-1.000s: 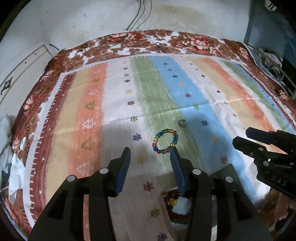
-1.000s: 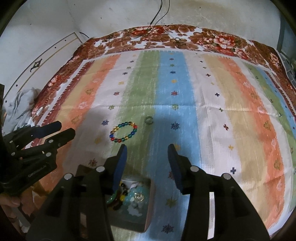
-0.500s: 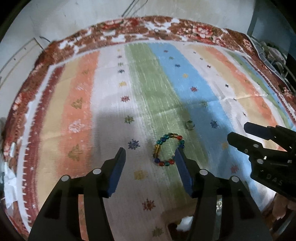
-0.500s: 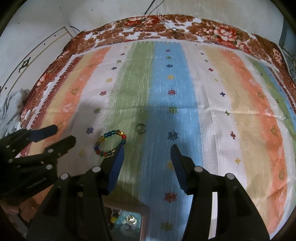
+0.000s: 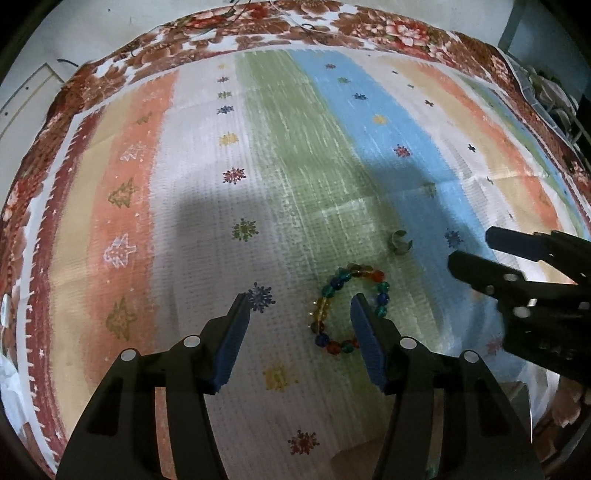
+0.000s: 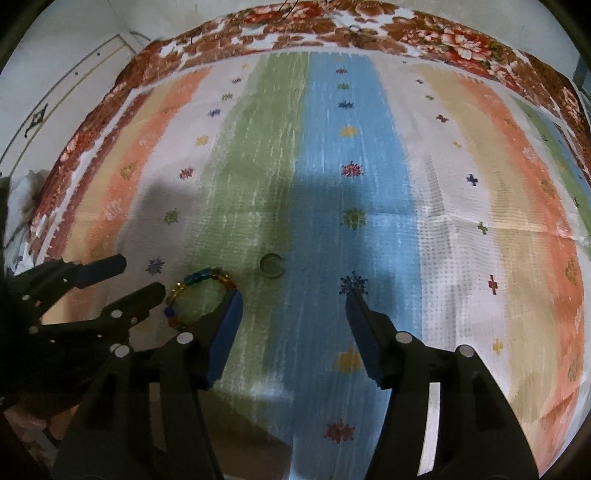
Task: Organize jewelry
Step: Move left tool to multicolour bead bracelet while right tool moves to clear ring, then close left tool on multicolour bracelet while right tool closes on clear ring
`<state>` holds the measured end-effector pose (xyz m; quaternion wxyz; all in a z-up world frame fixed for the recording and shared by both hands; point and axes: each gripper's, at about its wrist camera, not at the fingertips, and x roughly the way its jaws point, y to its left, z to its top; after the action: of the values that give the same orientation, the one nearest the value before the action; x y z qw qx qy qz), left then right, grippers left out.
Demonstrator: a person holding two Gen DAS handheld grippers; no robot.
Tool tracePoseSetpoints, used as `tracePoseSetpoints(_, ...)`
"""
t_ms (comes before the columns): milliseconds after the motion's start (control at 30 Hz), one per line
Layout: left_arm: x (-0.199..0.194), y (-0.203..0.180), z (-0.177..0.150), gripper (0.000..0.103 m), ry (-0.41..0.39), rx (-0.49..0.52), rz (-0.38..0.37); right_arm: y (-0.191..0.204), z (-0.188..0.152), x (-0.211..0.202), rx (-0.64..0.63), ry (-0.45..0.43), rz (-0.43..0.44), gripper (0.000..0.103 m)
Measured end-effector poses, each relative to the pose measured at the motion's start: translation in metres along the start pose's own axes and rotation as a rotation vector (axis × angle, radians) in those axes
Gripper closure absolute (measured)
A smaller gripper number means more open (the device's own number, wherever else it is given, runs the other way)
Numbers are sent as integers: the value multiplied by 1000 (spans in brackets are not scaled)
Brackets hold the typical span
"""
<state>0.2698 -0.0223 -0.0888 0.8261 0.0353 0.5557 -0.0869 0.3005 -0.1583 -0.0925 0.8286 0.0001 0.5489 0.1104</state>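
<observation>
A bracelet of coloured glass beads (image 5: 347, 306) lies on the green stripe of the striped cloth (image 5: 280, 155). A small open metal ring (image 5: 400, 242) lies just beyond it. My left gripper (image 5: 301, 301) is open and empty, its right finger over the bracelet's right side. In the right wrist view the bracelet (image 6: 197, 295) sits partly behind my left finger and the ring (image 6: 272, 265) lies ahead between the jaws. My right gripper (image 6: 293, 295) is open and empty. It also shows in the left wrist view (image 5: 476, 254), open, at the right.
The cloth covers a bed with a red floral border (image 6: 369, 22). A box edge shows at the bottom of the right wrist view (image 6: 258, 435). A white wall and panel (image 6: 55, 85) stand to the left. Crumpled white fabric (image 6: 22, 192) lies off the left edge.
Both grippers have moved forward and lower over the cloth. The jewelry box has dropped out of view beneath them. The bracelet and ring have not moved on the cloth.
</observation>
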Motion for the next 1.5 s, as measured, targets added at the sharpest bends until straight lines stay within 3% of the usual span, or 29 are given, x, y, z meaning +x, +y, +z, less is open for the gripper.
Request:
tracePoseSetpoints(1200, 40, -3, -2, 46, 100, 69, 2, 10, 30, 64, -46, 153, 19, 42)
tracePoseSetpoints(1367, 40, -2, -5, 52, 94, 73, 16, 11, 32, 67, -41, 150, 9, 49)
tracePoseSetpoints(1500, 39, -1, -6, 67, 90, 83, 26, 10, 31, 68, -49, 143, -12, 58)
